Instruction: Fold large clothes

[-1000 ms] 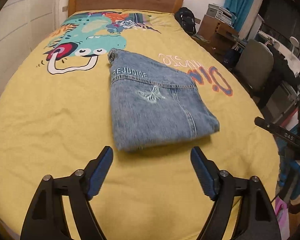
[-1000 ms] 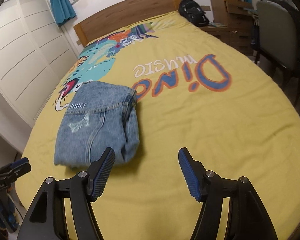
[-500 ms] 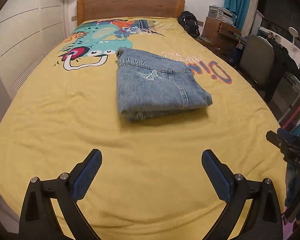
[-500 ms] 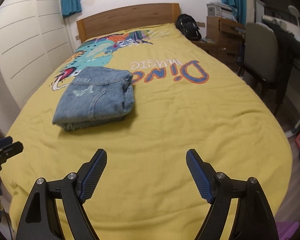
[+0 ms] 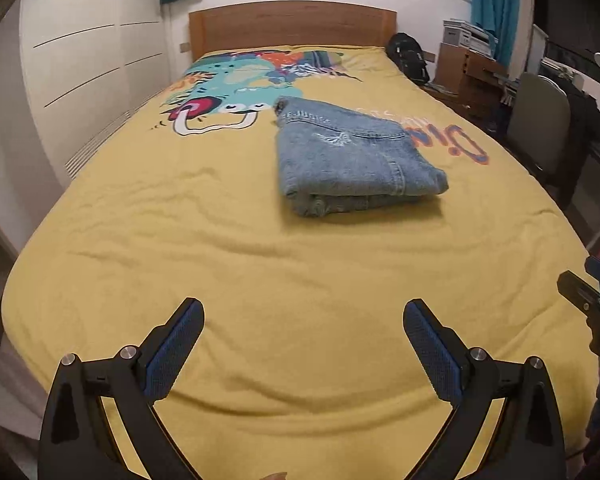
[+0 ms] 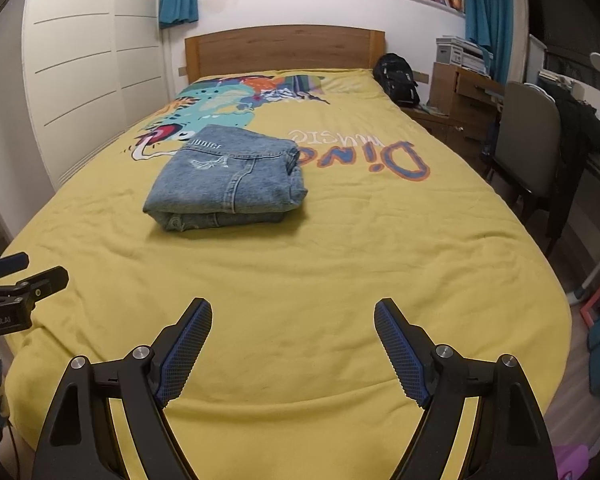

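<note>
Though folded jeans (image 5: 352, 156) lie compact on bed (image 5: 220, 260) | denim likely heavy, stiff, unslippery | grip thick folded edge | left gripper (image 5: 302, 332), right gripper (image 6: 292, 332) fingers spread, empty

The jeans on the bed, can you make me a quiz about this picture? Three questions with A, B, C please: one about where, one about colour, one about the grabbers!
1. Where do the folded jeans lie?
A. On the chair
B. On the yellow bedcover
C. On the floor

2. What colour are the pads on the gripper fingers?
A. Blue
B. Red
C. White

3. How do the left gripper and right gripper stand?
A. Both shut on the jeans
B. One open, one shut
C. Both open, holding nothing

Answers:
1 B, the jeans rest on the cover, beside the dinosaur print.
2 A, each finger has a blue textured pad.
3 C, both pairs of jaws are spread wide over bare cover, well short of the jeans.
</note>
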{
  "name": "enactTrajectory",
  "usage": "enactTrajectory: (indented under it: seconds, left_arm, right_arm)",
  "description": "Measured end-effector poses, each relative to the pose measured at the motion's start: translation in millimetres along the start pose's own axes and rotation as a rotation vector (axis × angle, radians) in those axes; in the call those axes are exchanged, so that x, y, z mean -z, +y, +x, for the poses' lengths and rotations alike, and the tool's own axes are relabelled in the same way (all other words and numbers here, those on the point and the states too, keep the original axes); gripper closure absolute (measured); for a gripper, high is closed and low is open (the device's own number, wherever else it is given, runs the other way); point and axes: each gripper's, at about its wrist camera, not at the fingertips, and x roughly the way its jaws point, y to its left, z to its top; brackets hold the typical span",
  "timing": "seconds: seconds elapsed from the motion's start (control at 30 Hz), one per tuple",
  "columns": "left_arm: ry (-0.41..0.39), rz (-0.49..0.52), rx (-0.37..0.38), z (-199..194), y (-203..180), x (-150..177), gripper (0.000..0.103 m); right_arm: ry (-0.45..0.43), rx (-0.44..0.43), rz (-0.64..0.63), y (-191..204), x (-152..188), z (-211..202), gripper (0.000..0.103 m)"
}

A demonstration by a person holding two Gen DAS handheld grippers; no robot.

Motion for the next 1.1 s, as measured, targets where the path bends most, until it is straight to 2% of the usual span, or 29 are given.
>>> enactTrajectory:
  seconds: [1.1]
  left_arm:
    - [0.038, -0.04, 0.034, 7.1, 2.5, 14.0, 0.005]
  right_arm:
    - [0.017, 0.043, 0.06, -17.7, 6.2, 15.0, 0.018]
